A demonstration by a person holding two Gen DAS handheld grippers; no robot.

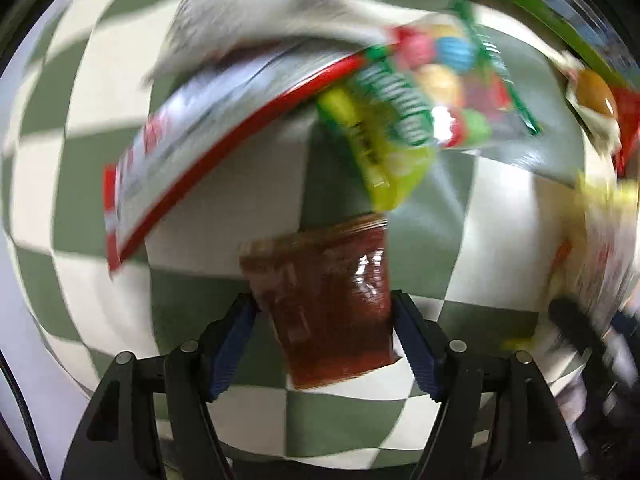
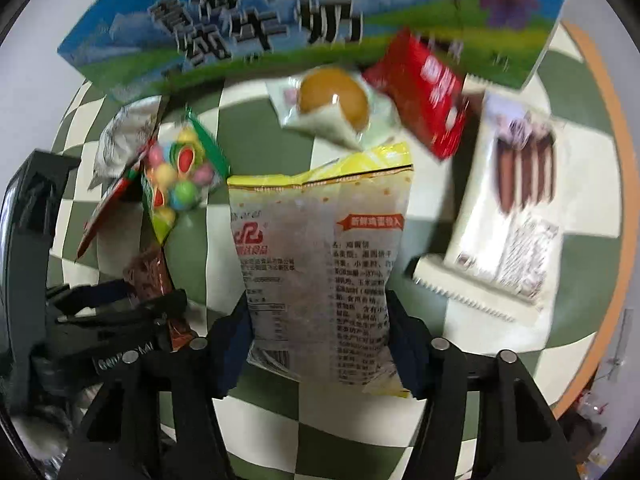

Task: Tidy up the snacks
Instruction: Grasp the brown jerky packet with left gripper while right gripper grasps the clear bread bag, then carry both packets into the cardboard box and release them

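- Left gripper [image 1: 324, 312] reaches forward low over the checkered surface [image 1: 500, 216], its pads pinching a brown packet [image 1: 324, 300] by both sides.
- Right gripper [image 2: 320, 320] also points forward, clamped on a yellow-topped bag [image 2: 320, 248] standing between its pads.
- The bag's red tag reads 新鲜鸡蛋; its fine print is too blurred to read.
- Beyond it: a bun [image 2: 334, 100], a red pack [image 2: 420, 92], a white wafer pack [image 2: 508, 208] and a candy bag [image 2: 180, 176].
- A milk box [image 2: 280, 12] behind shows 牛奶.
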